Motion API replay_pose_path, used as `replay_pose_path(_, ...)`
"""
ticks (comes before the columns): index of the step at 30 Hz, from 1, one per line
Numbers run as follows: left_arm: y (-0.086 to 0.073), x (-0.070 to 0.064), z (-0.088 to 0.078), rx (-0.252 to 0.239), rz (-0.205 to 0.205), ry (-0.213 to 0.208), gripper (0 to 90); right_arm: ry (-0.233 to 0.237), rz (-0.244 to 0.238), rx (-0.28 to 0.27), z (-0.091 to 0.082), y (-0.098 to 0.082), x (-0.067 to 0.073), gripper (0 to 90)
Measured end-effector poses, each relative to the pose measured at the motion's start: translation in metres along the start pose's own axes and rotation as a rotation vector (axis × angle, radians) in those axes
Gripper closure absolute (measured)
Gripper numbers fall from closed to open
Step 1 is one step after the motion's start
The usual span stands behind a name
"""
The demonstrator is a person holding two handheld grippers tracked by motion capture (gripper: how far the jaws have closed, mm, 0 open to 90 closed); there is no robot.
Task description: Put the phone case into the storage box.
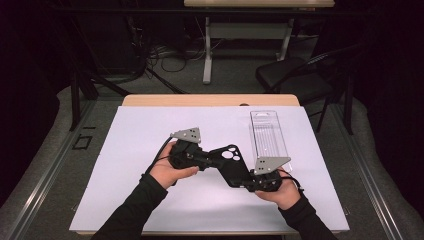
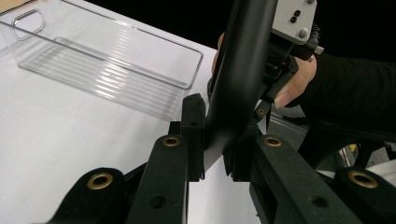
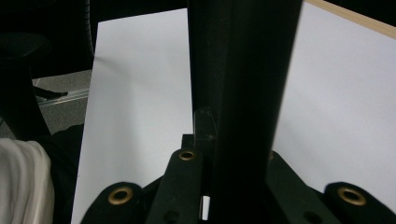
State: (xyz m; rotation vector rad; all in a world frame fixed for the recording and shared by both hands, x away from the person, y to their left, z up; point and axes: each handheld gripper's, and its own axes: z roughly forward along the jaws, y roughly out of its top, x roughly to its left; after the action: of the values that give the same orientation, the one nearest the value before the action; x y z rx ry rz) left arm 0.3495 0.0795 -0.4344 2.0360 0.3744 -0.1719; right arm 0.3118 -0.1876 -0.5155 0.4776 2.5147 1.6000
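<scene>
Dark surroundings close in on your bench (image 1: 210,100), whose pale wooden edge shows along the far side while a white sheet (image 1: 130,200) covers nearly all of its top. Beyond it, on the grey floor, you can see the legs of another table (image 1: 207,55), a tangle of cables (image 1: 165,55) and a black chair (image 1: 295,75) off to the far right. On the white sheet, right of centre and toward the far edge, lies a clear plastic tray (image 1: 268,135), long and ribbed, with its length running from near to far. Your two hands meet at the middle of the bench, slightly toward the near side, and between them you hold a black phone case (image 1: 227,165) with round camera cut-outs facing up; it sits just left of the tray and apart from it. Your left gripper (image 1: 200,159) has its jaws clenched on the case's far-left end, and in the left gripper view (image 2: 212,154) the black edge of the case (image 2: 243,70) stands squeezed between them, with the tray (image 2: 107,60) lying on the sheet behind. Your right gripper (image 1: 248,181) grasps the near-right end of the same case, and in the right gripper view (image 3: 219,154) the case (image 3: 243,70) rises as a dark slab out of the tightly closed jaws.
</scene>
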Motion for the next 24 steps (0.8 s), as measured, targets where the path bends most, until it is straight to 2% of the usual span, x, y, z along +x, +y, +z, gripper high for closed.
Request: replay_pose_path(24,-0.0007,-0.0007,-0.0002,0.018,0.001,0.003,81.5,-0.006,0.012,0.010,0.0028,-0.0011,0.0008,82.9)
